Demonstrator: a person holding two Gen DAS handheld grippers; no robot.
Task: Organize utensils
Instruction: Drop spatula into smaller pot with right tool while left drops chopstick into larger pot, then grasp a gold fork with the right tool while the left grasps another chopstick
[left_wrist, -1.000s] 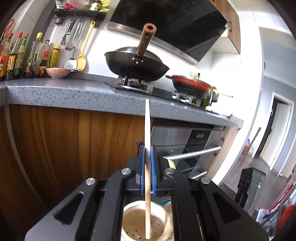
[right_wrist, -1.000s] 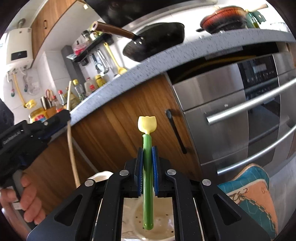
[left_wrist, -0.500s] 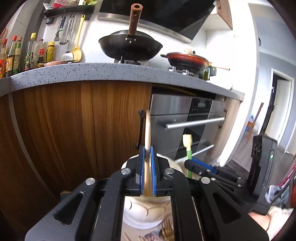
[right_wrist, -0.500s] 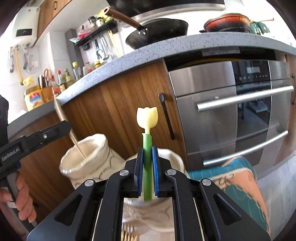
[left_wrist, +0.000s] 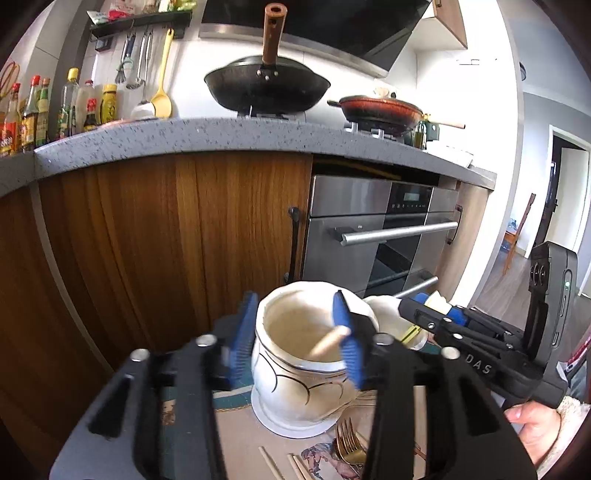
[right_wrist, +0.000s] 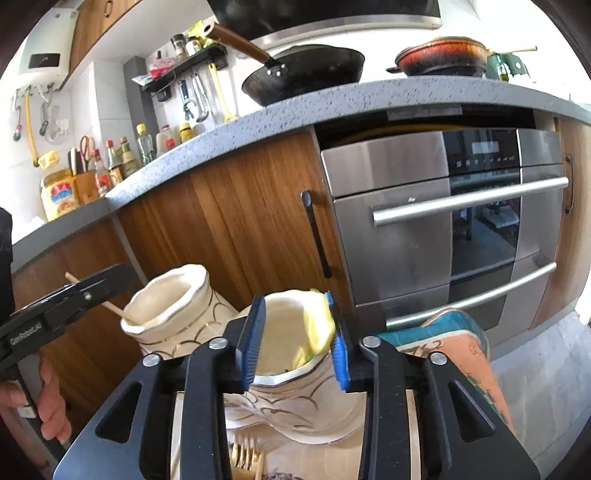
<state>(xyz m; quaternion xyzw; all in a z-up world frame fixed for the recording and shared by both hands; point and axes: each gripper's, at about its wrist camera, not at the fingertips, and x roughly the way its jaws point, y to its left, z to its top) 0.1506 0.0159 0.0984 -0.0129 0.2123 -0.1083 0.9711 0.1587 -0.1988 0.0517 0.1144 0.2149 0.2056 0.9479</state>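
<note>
My left gripper (left_wrist: 295, 338) is open over a white ceramic holder (left_wrist: 299, 373) with gold lines. A wooden chopstick (left_wrist: 328, 341) leans loose inside it. My right gripper (right_wrist: 295, 339) is open over a second white holder (right_wrist: 291, 373). The green utensil with a yellow tulip top (right_wrist: 317, 332) rests inside that holder, against the right blue pad. The chopstick holder also shows in the right wrist view (right_wrist: 173, 314), with the chopstick (right_wrist: 110, 306) poking out. The right gripper shows in the left wrist view (left_wrist: 436, 317).
Gold forks (left_wrist: 347, 439) and loose chopsticks (left_wrist: 271, 465) lie on a patterned mat (right_wrist: 472, 350) in front of the holders. Behind stand a wooden cabinet (left_wrist: 184, 240), a steel oven (right_wrist: 443, 221) and a grey counter (left_wrist: 221, 136) with pans.
Both grippers have opened and lowered. The chopstick dropped into the left holder and the green tulip utensil dropped into the right holder.
</note>
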